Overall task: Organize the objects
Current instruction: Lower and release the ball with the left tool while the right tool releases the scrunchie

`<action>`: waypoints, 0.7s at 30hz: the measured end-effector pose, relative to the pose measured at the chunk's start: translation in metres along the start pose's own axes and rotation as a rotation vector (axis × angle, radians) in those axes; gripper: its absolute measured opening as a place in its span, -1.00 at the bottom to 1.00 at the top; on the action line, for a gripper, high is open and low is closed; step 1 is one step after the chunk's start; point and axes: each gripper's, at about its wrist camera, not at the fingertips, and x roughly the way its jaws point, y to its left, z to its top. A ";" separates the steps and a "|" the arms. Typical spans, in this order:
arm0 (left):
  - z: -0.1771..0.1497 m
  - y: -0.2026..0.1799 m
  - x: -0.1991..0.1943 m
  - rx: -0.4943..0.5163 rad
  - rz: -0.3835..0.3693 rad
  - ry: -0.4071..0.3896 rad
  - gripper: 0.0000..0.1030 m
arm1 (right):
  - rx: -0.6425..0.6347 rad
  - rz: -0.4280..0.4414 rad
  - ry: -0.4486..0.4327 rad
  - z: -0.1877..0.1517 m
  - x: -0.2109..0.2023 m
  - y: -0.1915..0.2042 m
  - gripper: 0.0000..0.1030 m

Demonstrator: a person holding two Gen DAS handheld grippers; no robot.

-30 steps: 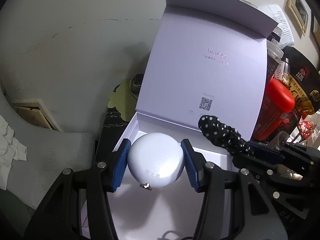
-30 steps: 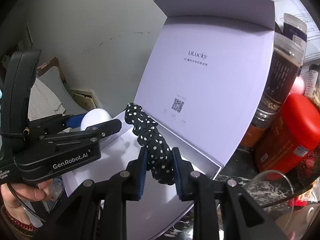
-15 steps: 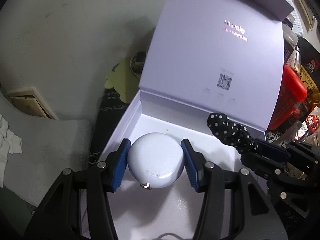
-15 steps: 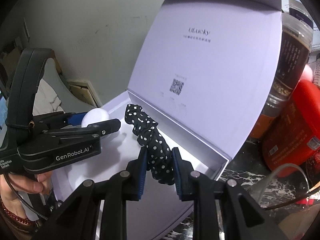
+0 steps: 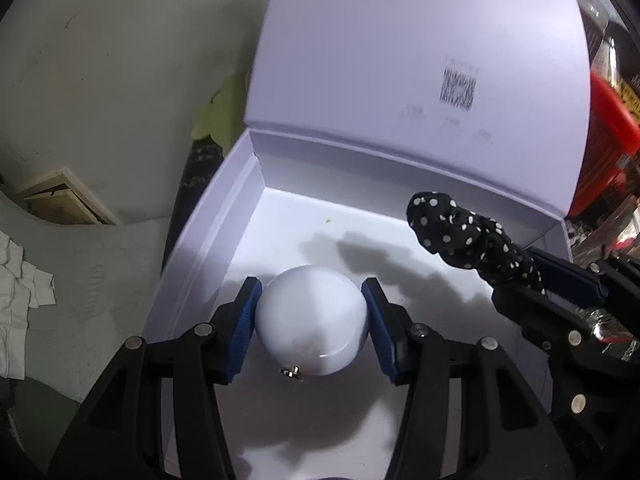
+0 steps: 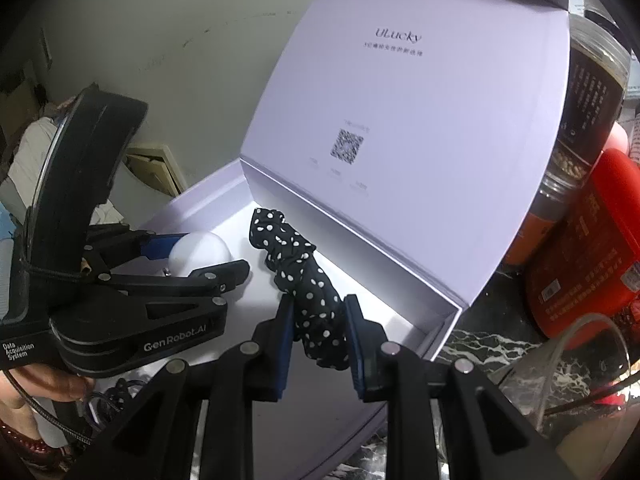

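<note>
I've got the white ball [image 5: 311, 320] clamped in my left gripper [image 5: 311, 322], low over the floor of the open white box [image 5: 208, 240], toward its left wall. My right gripper [image 6: 318, 330] is squeezed on the polka-dot scrunchie [image 6: 304, 280], which hangs over the box's right half, nearer the upright lid [image 6: 400, 120]. This looks like the placing step: both things go into the box. Next I'd want the ball set right down before letting go, since it may roll. The box floor ahead of both is bare, so there's room. Watch the right wall and front corner [image 6: 452, 320]; the red container [image 6: 592, 248] and jar [image 6: 588, 92] crowd just outside the box.
</note>
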 end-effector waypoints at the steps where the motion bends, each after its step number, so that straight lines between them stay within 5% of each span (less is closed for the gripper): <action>1: 0.000 0.001 0.002 -0.003 0.000 0.010 -0.02 | 0.000 -0.004 0.011 -0.001 0.003 0.001 -0.53; 12: 0.001 0.001 0.007 0.011 0.047 0.024 -0.02 | -0.049 -0.094 0.038 -0.005 0.025 0.011 -0.53; 21: 0.002 -0.003 0.003 0.017 0.072 -0.005 -0.01 | -0.070 -0.085 0.014 -0.006 0.027 0.018 -0.23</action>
